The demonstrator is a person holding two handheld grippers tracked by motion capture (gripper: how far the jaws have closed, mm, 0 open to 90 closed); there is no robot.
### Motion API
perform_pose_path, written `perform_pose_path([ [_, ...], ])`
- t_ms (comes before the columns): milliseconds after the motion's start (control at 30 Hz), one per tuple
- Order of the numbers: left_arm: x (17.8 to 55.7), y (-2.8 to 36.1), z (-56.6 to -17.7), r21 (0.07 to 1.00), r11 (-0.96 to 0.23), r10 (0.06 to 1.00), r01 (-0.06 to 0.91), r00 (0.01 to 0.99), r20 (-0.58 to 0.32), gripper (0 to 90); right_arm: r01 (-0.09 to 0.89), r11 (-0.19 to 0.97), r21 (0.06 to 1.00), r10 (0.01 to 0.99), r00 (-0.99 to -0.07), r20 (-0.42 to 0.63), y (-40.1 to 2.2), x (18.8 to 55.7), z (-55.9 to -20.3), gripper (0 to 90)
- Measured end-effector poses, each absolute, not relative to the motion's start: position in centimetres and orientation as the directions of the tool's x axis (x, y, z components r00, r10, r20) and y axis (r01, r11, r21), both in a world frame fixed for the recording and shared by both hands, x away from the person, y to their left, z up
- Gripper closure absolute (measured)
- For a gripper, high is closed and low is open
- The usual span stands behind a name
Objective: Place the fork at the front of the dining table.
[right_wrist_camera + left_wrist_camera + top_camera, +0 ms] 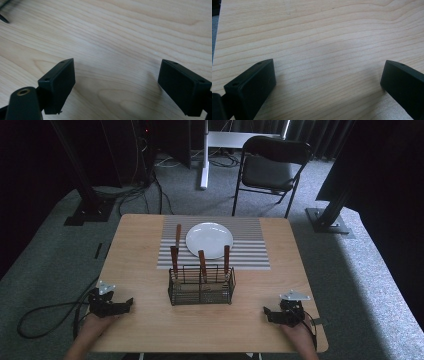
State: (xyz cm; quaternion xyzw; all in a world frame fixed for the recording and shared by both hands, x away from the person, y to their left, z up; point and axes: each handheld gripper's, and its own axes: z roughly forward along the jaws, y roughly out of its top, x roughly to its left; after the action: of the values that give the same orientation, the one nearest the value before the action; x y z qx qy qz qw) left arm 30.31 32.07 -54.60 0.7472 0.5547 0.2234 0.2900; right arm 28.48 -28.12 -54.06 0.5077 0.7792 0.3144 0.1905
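Note:
A black wire basket (201, 285) stands at the middle of the wooden table (140, 245), holding three wooden-handled utensils (202, 262) upright. Behind it a white plate (209, 239) lies on a striped placemat (250, 245), and one more wooden-handled utensil (177, 236) lies left of the plate. My left gripper (126, 305) rests at the table's front left, jaws open over bare wood (328, 75). At the front right my right gripper (268, 313) rests likewise, open with nothing between its jaws (116, 82).
A black folding chair (272, 167) stands beyond the table's far edge. Dark frame posts (82, 190) rise at both far sides. Cables (45, 312) trail over the grey carpet at the left.

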Motion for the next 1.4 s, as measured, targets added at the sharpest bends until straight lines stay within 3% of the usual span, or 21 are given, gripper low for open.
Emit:
perform_pose_path([
  [667,30.3,32.1,-54.6,0.682,-0.216,0.958,0.699,0.285,0.012,0.0,0.583,0.255,0.771,0.869,-0.488,0.082,-24.1,27.8,-47.2,13.8],
  [1400,30.3,32.1,-54.6,0.681,-0.217,0.958,0.699,0.285,0.013,0.0,0.47,0.279,0.837,0.807,-0.587,0.06,-19.1,28.2,-42.0,14.7],
])
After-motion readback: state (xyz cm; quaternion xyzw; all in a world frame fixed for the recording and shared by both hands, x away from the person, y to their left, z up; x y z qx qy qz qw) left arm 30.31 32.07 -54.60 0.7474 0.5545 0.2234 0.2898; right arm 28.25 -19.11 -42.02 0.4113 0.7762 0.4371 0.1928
